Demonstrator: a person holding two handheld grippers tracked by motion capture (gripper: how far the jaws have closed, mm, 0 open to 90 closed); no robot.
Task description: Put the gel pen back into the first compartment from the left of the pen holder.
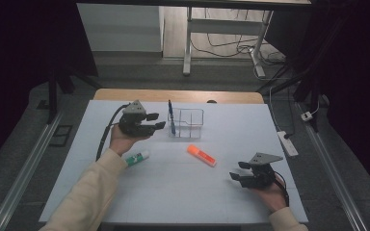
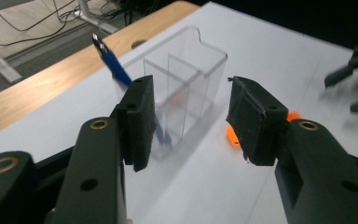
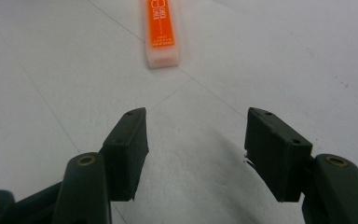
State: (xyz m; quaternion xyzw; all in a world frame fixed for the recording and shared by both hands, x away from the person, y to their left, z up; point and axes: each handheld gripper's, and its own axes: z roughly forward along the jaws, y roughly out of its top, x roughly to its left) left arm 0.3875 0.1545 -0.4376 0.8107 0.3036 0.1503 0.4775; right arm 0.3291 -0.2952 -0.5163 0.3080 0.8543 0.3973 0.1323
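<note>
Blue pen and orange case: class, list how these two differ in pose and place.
The blue pen stands tilted inside the clear organizer; the orange case lies flat on the white table. The pen is slim and dark blue, the case flat, broader and orange. Neither is gripped.

Your work surface is a wooden table point(image 1: 125, 94) covered by a white sheet point(image 1: 173, 187), on which rest a clear compartment organizer point(image 1: 189, 123), an orange box point(image 1: 202, 155) and a green-labelled glue stick point(image 1: 138, 157).
</note>
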